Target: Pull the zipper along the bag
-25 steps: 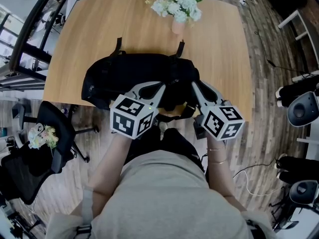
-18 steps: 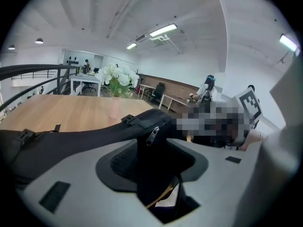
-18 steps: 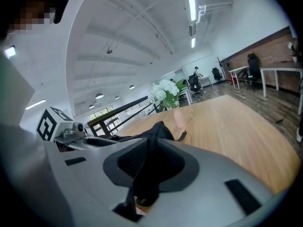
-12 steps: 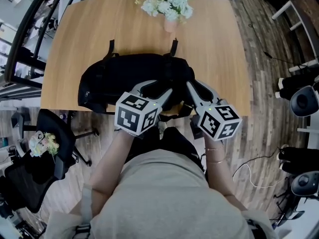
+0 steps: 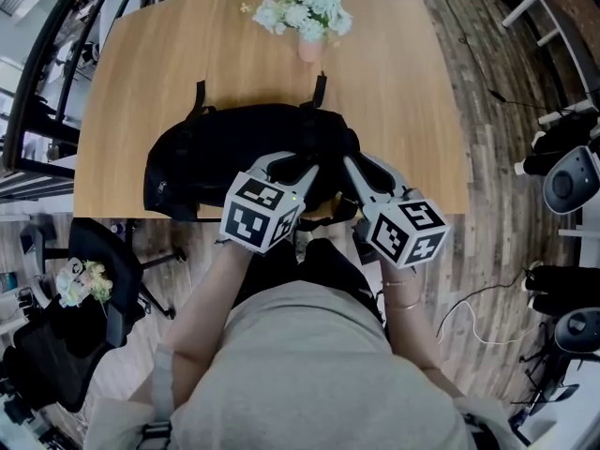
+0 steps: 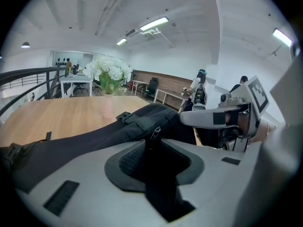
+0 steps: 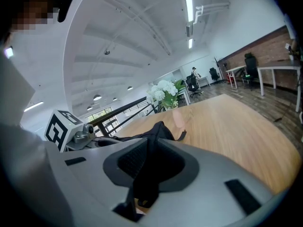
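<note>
A black bag [image 5: 220, 148] lies across the near edge of the wooden table [image 5: 403, 82]. My left gripper [image 5: 292, 169] reaches onto the bag's top near its right end. In the left gripper view the bag [image 6: 90, 138] runs away to the left and its metal zipper pull [image 6: 155, 133] stands just past the left gripper [image 6: 152, 144]. Its jaws have just been closing and stand apart, with dark bag fabric in the gap. My right gripper [image 5: 350, 172] is shut on a fold of the bag's right end [image 7: 158, 129], and the right gripper [image 7: 150, 149] shows black fabric pinched between its pads.
A pink vase of white flowers [image 5: 305, 12] stands at the table's far edge, behind the bag. Two bag straps [image 5: 317, 92] point toward it. A black chair [image 5: 84, 279] stands on the floor at left, and black and white equipment [image 5: 572, 181] at right.
My left gripper has shifted a little rightward along the bag, closer to the right gripper. The right gripper has kept its hold in place.
</note>
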A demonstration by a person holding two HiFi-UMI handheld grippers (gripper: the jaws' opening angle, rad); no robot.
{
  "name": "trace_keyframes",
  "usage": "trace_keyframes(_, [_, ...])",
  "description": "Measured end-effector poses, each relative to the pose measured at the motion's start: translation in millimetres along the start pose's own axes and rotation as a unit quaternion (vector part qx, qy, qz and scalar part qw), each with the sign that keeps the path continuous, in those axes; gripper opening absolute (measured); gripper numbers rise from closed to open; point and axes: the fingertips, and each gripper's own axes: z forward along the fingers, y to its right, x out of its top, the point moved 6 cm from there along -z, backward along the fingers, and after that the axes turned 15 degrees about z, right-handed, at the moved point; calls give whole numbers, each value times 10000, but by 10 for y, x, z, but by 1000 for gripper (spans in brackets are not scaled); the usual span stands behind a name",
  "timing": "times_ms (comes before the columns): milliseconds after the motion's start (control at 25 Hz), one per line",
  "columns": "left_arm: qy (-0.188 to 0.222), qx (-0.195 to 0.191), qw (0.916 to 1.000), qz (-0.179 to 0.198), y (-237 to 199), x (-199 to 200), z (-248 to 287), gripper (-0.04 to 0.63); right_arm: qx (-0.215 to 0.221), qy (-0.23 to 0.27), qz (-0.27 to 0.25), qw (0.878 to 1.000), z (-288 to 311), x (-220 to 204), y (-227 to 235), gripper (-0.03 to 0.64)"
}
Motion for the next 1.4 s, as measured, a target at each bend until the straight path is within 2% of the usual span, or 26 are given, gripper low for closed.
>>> trace_keyframes(320, [-14, -140, 9994, 329, 76, 74, -85, 71, -31, 33, 25, 10000, -5, 17, 11, 78])
trace_keyframes(640, [246, -277, 9991, -230, 90, 109, -185, 71, -51, 44, 8, 10000, -16, 8, 15, 77])
trace_keyframes(1040, [351, -257, 9981, -433, 126, 89, -163, 40, -47, 54, 15, 10000, -30, 4, 16, 77])
trace_keyframes(1200, [332, -179, 9986, -365, 106, 75, -164, 20, -44, 55, 23, 10000, -27, 6, 21, 77])
trace_keyframes(1400, [60, -71, 9999, 92, 65, 84, -184, 18, -64, 69, -20, 10000, -9, 20, 35, 71])
